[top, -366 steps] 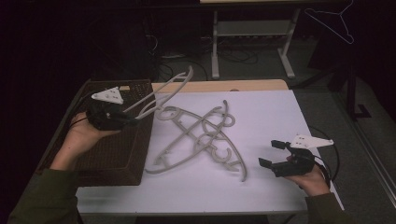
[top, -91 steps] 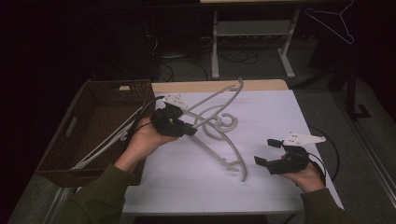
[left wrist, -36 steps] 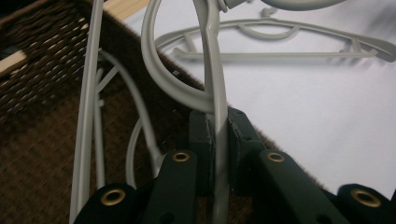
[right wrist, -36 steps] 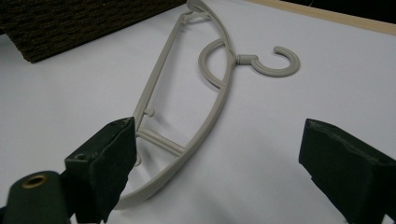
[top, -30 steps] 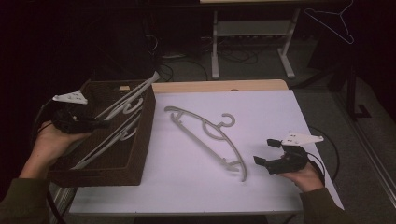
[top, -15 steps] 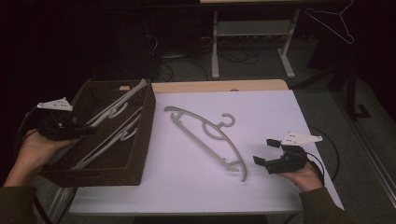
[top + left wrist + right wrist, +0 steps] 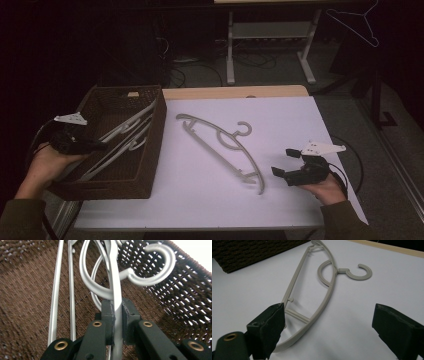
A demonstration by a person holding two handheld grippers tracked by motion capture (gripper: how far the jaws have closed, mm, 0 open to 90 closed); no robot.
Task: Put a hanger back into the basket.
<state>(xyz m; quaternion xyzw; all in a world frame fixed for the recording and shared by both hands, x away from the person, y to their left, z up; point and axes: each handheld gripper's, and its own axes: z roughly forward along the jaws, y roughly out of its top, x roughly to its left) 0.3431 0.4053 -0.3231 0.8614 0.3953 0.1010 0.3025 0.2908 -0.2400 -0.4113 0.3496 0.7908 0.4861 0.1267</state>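
Inside the wicker basket (image 7: 150, 150), my left gripper (image 7: 116, 322) has its jaws clamped on a grey hanger (image 7: 113, 282), whose long axis runs along the basket's length. Right of the basket, the last hanger (image 7: 225, 142) lies flat on the table (image 7: 280, 115), slanting toward my right gripper (image 7: 290, 165), which is nearer, jaws wide apart.

I can read no text, label, brand or number on anything here (the frames are dim throughout).
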